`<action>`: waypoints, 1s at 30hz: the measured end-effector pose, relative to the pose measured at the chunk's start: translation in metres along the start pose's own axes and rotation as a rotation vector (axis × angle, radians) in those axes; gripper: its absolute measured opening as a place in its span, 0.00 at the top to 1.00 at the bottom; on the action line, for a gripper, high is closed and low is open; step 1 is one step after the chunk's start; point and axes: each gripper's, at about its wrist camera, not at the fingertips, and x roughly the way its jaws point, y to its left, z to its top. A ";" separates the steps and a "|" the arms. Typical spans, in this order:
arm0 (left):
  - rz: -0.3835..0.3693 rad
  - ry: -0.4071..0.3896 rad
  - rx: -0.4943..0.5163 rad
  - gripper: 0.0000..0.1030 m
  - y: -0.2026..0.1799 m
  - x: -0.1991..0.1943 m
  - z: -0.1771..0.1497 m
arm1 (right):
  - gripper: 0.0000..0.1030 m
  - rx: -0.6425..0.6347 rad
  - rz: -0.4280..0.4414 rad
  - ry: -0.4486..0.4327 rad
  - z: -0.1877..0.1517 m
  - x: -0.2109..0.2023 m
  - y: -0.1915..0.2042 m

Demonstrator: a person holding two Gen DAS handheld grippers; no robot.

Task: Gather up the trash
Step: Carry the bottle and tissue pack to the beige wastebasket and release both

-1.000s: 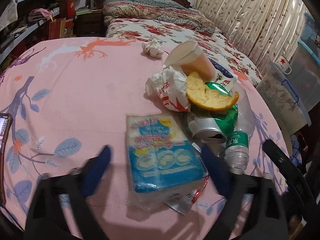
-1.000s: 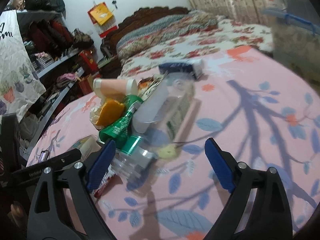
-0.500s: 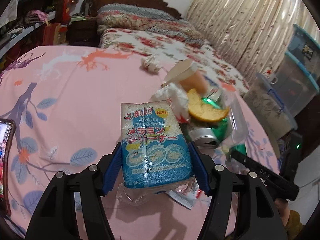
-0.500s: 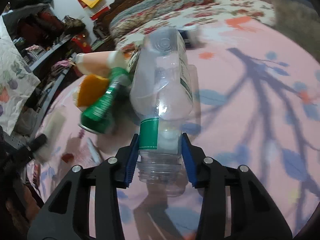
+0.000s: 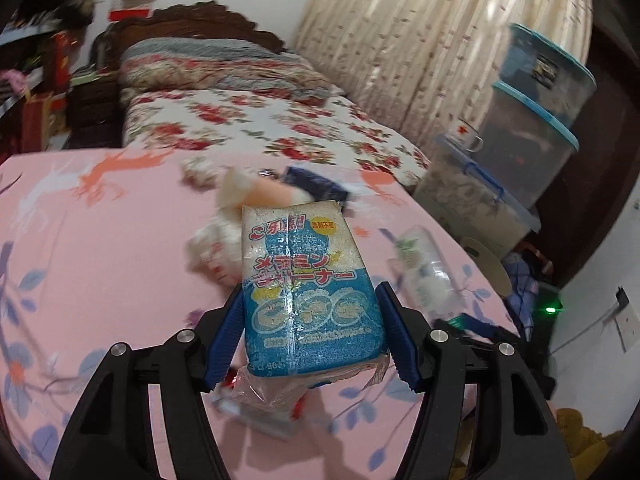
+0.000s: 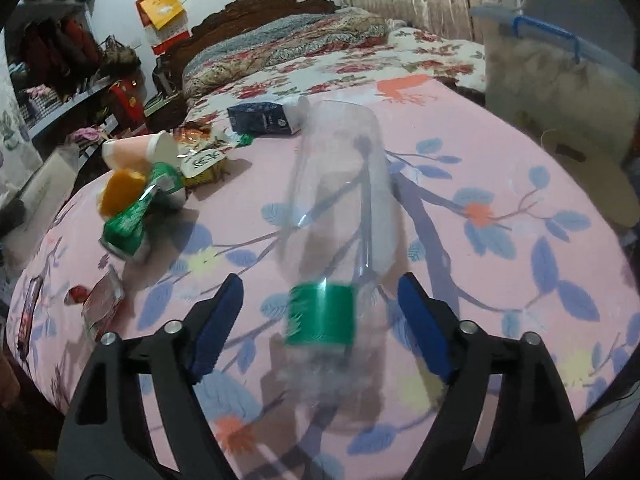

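Trash: one packet [image 5: 308, 292], one bottle [image 6: 340, 208].

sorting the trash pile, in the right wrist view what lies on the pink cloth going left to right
red wrapper → orange peel → green can → yellow packet → dark blue carton → clear bottle, which lies between the opening jaws of the right gripper, its pads clear of it

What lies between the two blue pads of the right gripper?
The clear plastic bottle, green label nearest, untouched as the right gripper is opening; the right wrist view shows it.
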 end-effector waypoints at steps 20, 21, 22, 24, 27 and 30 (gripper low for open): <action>-0.305 0.273 0.309 0.41 -0.241 0.220 0.061 | 0.59 0.604 0.044 -0.229 0.002 -0.035 -0.197; -0.328 0.290 0.324 0.41 -0.256 0.233 0.063 | 0.59 0.655 0.032 -0.241 0.000 -0.039 -0.216; -0.346 0.305 0.337 0.41 -0.267 0.244 0.063 | 0.59 0.685 0.028 -0.245 -0.001 -0.040 -0.226; -0.379 0.348 0.381 0.41 -0.304 0.277 0.066 | 0.59 0.761 0.026 -0.251 -0.002 -0.042 -0.252; -0.410 0.408 0.423 0.40 -0.348 0.316 0.064 | 0.58 0.828 0.030 -0.264 -0.003 -0.044 -0.277; -0.427 0.454 0.462 0.27 -0.389 0.356 0.062 | 0.58 0.870 0.025 -0.276 -0.003 -0.045 -0.293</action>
